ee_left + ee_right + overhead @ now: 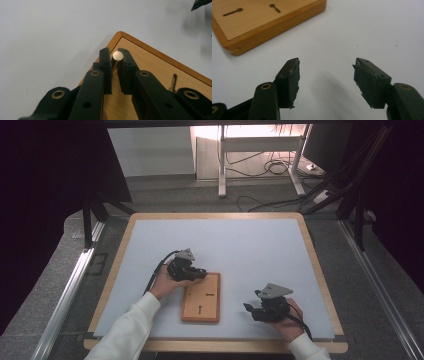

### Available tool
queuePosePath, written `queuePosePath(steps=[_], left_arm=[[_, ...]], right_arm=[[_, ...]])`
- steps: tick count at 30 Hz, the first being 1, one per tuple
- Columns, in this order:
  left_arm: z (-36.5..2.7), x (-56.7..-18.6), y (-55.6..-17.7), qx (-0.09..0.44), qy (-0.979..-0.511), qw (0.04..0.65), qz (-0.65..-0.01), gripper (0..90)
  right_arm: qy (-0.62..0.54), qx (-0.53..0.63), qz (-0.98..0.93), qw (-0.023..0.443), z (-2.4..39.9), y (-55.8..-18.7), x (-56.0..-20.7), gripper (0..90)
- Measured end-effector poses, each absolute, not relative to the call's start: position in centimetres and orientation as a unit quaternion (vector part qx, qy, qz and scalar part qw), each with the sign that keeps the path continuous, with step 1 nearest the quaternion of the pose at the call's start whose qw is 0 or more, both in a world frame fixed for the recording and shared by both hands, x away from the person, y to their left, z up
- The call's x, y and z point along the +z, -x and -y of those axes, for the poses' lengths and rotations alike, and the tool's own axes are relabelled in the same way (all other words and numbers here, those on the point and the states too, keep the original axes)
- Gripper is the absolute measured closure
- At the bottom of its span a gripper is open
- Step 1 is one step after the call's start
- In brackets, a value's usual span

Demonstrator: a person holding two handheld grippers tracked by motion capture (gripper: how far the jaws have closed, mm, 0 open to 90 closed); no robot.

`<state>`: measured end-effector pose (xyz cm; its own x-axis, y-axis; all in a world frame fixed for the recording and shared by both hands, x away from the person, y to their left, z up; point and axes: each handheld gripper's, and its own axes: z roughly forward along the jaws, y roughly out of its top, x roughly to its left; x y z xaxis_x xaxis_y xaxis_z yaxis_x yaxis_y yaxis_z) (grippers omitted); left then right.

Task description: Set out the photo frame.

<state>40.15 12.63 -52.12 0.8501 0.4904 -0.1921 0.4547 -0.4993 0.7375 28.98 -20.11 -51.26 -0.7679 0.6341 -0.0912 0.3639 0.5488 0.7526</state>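
At the left of the centre of the high view, the left claw (199, 273) sits over the upper left corner of the wooden board (201, 298), which lies on the pale worktop (250, 245). In the left gripper view that claw (116, 60) pinches a small brass pin (117, 56), its round bright end showing at the jaw tips in the middle of the frame, with the board's corner (150, 60) just beyond. The pads press the pin from both sides, so the grip looks firm.

The step in hand seems to be setting this pin into the board. To do it well, the person should keep the pin's shaft true to the surface, bring it over the round end of a keyhole slot (173, 81) at the lower right of that frame, and lower it slowly without loosening the pinch until it seats. Whether the pin already touches the wood cannot be told, because the jaws hide its lower end.

Toward the right of the high view, the right claw (250, 309) rests low over the bare worktop, well apart from the board's right edge. In the right gripper view it (327, 75) stands spread with nothing between the jaws, the board (274, 20) in the upper left. It could steady the board if the pin drags it.
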Motion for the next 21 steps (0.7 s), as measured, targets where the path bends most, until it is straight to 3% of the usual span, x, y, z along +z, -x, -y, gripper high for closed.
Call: queuePosePath(steps=[8,21], left_arm=[[-12.6,-52.0,-40.5,0.005,-0.865,0.417,-0.279,82.5],[-12.8,-51.8,-41.4,-0.028,-0.866,0.408,-0.288,82.1]], right_arm=[[-0.250,0.375,-0.873,0.186,18.3,-27.8,-50.4,32.6],[-0.213,0.387,-0.883,0.160,15.4,-26.8,-49.8,24.9]])
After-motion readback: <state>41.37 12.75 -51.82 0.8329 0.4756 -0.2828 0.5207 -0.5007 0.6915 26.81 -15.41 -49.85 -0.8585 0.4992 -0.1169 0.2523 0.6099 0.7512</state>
